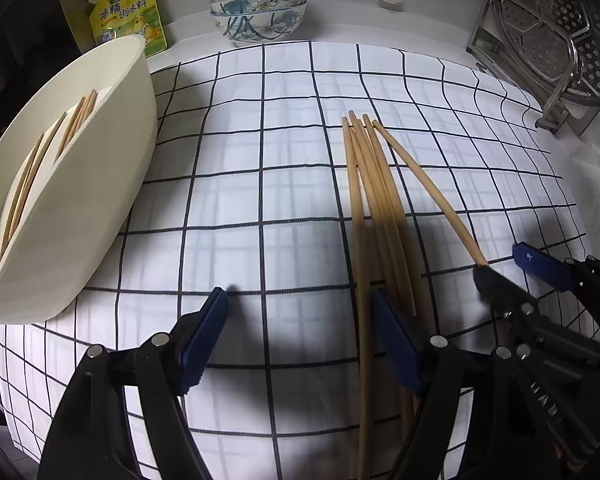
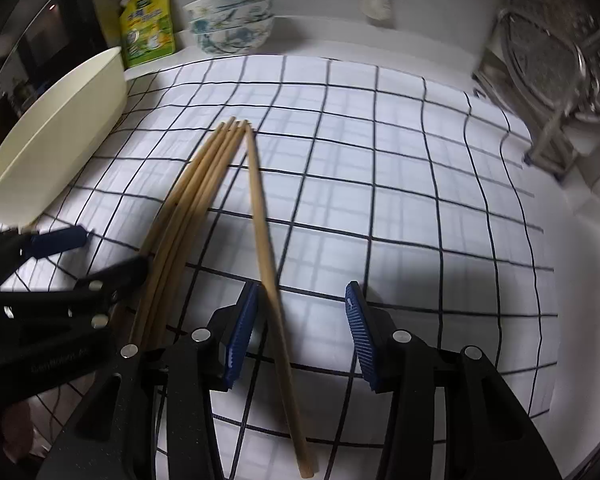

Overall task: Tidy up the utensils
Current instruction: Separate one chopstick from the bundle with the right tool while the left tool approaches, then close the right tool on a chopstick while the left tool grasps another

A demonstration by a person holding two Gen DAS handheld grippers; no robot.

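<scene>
A checked cloth [image 1: 260,184] covers the counter, bearing loose chopsticks [image 1: 374,208]; both grippers' jaws gape, released.

Left tool [image 1: 300,334] agape, wooden chopsticks [image 1: 374,216] fanned on checked cloth [image 1: 260,184], cream tray [image 1: 100,184] left

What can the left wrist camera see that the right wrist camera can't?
Only the left wrist view looks inside the cream tub, where some chopsticks already lie. Only the right wrist view shows one separate chopstick running between the open right gripper's pads, not pinched yet. Both views share the checked cloth, the chopstick bundle, the stacked flowered bowls, the yellow-green pouch and the metal rack. The left gripper is open too.
</scene>
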